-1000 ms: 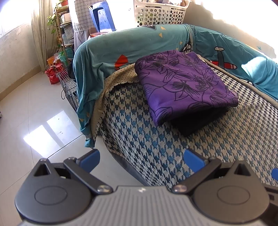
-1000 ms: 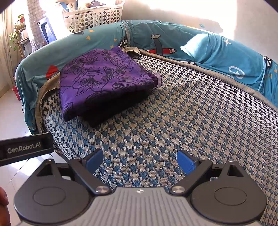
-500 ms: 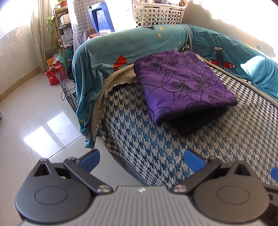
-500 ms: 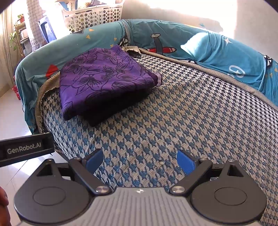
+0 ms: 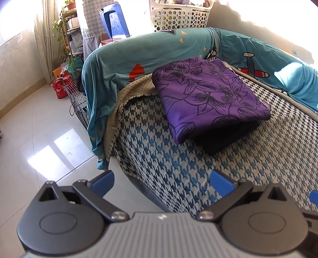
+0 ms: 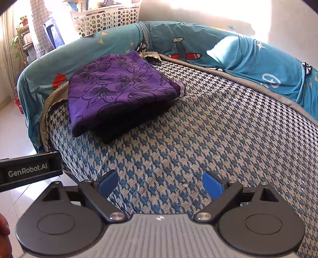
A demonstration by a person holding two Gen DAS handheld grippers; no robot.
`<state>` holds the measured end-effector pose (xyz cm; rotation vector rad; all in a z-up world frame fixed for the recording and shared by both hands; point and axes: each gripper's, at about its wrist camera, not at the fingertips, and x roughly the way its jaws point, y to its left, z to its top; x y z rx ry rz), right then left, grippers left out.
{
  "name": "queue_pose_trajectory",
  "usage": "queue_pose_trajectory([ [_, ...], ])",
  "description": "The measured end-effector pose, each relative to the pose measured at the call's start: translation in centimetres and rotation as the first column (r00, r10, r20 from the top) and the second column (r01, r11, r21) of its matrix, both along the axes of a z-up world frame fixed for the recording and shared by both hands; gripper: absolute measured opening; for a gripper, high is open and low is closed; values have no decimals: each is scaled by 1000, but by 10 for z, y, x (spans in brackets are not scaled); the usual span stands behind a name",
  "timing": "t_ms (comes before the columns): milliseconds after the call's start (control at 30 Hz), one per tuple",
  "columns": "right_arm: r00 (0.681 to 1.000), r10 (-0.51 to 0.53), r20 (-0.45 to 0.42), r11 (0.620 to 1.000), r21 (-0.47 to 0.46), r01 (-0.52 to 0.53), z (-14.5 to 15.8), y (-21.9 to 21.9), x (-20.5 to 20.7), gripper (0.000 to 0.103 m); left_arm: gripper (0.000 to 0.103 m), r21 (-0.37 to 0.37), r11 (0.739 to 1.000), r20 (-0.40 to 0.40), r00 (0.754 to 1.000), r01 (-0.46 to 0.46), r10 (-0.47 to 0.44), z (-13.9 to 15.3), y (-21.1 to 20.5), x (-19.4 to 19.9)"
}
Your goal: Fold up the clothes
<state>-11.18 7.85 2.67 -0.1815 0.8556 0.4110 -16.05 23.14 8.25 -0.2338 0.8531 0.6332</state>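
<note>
Presently, the left gripper [image 5: 161,181] and right gripper [image 6: 160,183] stand wide apart, empty, well short of the folded purple floral garment [image 5: 206,95] atop a folded black garment [image 5: 224,139].

A home: covered sofa [image 5: 139,57], laundry basket [image 5: 178,17], tiled floor [image 5: 39,139].

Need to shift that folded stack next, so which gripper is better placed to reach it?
Left, probably. The folded purple floral garment on the dark folded piece lies nearly straight ahead of the open left gripper; from the open right gripper it sits off to the left.
</note>
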Motion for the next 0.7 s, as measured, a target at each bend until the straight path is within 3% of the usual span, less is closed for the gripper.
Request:
queue_pose_trajectory([
  [700, 1000, -1, -5, 1000, -1, 1, 0, 0, 1, 92, 103, 8, 1000, -5, 1000, 1, 0, -1, -1, 0],
])
